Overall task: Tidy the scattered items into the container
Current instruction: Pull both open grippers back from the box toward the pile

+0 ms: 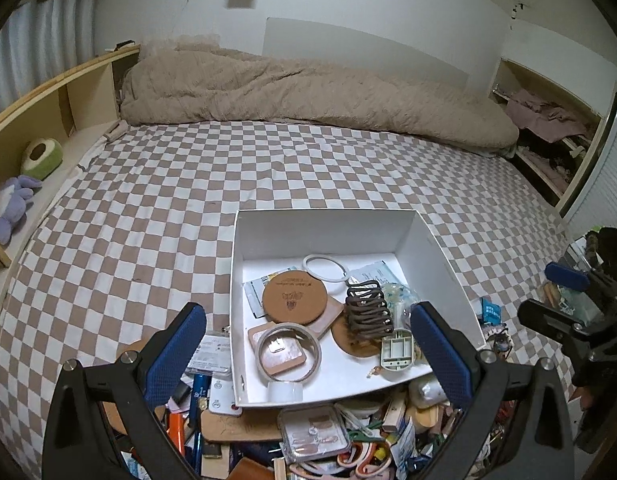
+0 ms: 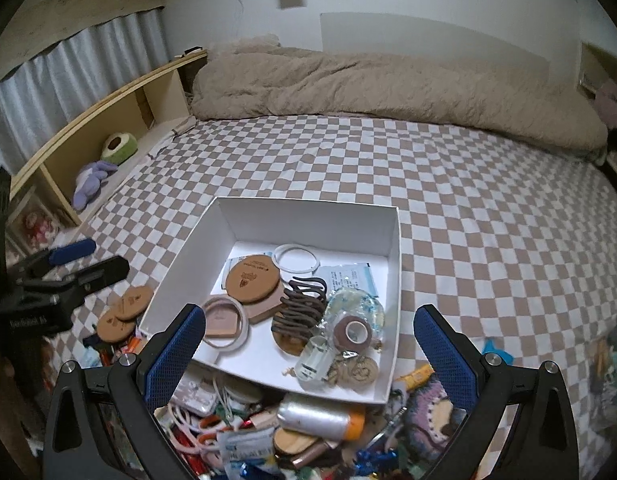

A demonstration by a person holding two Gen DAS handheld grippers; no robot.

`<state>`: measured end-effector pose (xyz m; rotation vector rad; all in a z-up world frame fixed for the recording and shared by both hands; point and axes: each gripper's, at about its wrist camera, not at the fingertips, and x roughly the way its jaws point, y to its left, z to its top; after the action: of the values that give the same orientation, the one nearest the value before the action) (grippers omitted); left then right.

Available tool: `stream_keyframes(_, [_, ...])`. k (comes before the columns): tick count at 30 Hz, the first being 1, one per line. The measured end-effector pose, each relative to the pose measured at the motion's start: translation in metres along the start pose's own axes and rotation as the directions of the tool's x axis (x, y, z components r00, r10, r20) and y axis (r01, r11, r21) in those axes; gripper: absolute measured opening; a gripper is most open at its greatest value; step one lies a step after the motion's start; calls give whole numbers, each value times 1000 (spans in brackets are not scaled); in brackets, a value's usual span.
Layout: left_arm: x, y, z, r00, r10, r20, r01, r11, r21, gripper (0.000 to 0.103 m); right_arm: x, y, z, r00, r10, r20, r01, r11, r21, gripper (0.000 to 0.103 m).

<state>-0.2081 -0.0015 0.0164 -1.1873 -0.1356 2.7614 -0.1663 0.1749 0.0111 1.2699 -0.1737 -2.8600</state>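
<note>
A white open box (image 1: 328, 232) (image 2: 308, 220) sits on the checkered bed. It holds cork coasters (image 1: 294, 298) (image 2: 250, 280), a brown hair claw (image 1: 366, 310) (image 2: 296, 312), a tape ring (image 1: 288, 354) (image 2: 224, 326), a white ring (image 1: 324, 268) and a brown tape roll (image 2: 354, 332). A pile of scattered items (image 1: 328, 436) (image 2: 288, 428) lies in front of the box. My left gripper (image 1: 308, 356) is open and empty above the box's near edge. My right gripper (image 2: 312, 356) is open and empty above the box's near edge.
Two cork coasters (image 2: 124, 314) lie on the sheet left of the box. A beige duvet (image 1: 308, 92) lies along the far side of the bed. A wooden shelf (image 1: 48, 120) with plush toys stands at the left. The other gripper shows at each view's edge (image 1: 580, 312) (image 2: 48, 280).
</note>
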Motion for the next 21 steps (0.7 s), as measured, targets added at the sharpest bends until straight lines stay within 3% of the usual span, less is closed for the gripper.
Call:
stream_keyframes(9, [-21, -5, -9, 1000, 15, 0, -15, 1000, 16, 103, -27, 2, -17, 999, -19, 29, 20, 999, -29, 103])
stream_keyframes(17, [-44, -10, -20, 997, 37, 62, -38, 999, 27, 103, -49, -4, -29, 998, -22, 66, 23, 999, -22, 103])
stream_keyframes(21, [-55, -8, -25, 996, 12, 91, -13, 1000, 9, 103, -57, -10, -37, 997, -24, 78, 25, 1000, -10, 103])
